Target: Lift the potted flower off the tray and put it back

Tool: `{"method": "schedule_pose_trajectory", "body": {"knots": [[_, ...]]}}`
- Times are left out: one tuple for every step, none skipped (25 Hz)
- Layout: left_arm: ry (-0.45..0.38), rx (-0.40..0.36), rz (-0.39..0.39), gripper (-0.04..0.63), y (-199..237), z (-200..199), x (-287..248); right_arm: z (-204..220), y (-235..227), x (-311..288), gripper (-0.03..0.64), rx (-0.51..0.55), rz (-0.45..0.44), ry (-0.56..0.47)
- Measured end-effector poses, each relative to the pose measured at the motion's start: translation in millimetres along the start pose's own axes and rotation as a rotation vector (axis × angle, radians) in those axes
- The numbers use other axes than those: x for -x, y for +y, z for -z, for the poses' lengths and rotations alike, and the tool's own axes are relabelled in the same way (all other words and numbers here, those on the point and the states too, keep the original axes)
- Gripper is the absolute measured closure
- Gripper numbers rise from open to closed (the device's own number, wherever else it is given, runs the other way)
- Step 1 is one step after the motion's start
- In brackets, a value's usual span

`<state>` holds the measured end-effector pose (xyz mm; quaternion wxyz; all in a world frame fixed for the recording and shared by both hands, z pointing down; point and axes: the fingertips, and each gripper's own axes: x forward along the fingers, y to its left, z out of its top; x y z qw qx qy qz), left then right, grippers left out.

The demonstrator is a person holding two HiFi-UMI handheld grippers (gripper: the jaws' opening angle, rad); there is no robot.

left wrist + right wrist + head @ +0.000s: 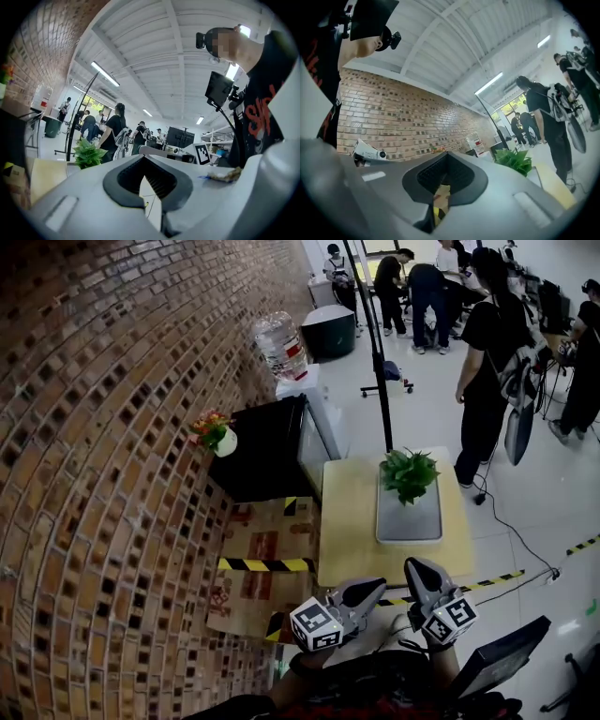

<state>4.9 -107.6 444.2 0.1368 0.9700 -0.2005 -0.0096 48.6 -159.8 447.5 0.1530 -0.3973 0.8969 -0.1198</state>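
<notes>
A leafy green potted flower (408,472) stands at the far end of a grey tray (410,521) on a small pale wooden table (347,521). Both grippers are held near the person's body, short of the table's near edge and apart from the plant. The left gripper (373,589) is shut with nothing between its jaws, and the right gripper (413,568) is likewise shut and empty. In the left gripper view the plant (88,154) shows at the left beyond the closed gripper (148,180). In the right gripper view the plant (514,161) sits right of the closed gripper (443,180).
A brick wall (103,474) fills the left. A black cabinet (267,446) with a small flower pot (214,432) stands behind the table, beside a water dispenser (286,348). A light-stand pole (380,362) rises behind the table. People (487,362) stand at the back right. Cardboard with hazard tape (267,563) lies left of the table.
</notes>
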Motion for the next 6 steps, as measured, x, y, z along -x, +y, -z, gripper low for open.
{"method": "schedule_pose_trajectory", "body": {"knots": [[-0.01,0.007,-0.003,0.595,-11.8,2.6,16.4,-0.4,19.6,7.2,0.617,0.023,-0.001,0.009],[-0.022,0.028,-0.006,0.595,-21.6,9.6,33.2,0.6,37.4,17.5,0.617,0.041,0.01,0.02],[-0.034,0.058,-0.01,0.595,-29.2,18.8,50.6,2.6,53.7,29.1,0.617,0.055,0.029,0.031],[-0.041,0.089,-0.017,0.595,-34.6,28.4,69.4,6.0,69.8,40.0,0.617,0.064,0.05,0.04],[-0.042,0.118,-0.028,0.595,-38.9,37.9,89.5,10.7,86.3,49.6,0.617,0.07,0.068,0.048],[-0.041,0.145,-0.039,0.595,-42.7,47.5,110.3,15.9,103.1,58.8,0.617,0.075,0.086,0.056]]}}
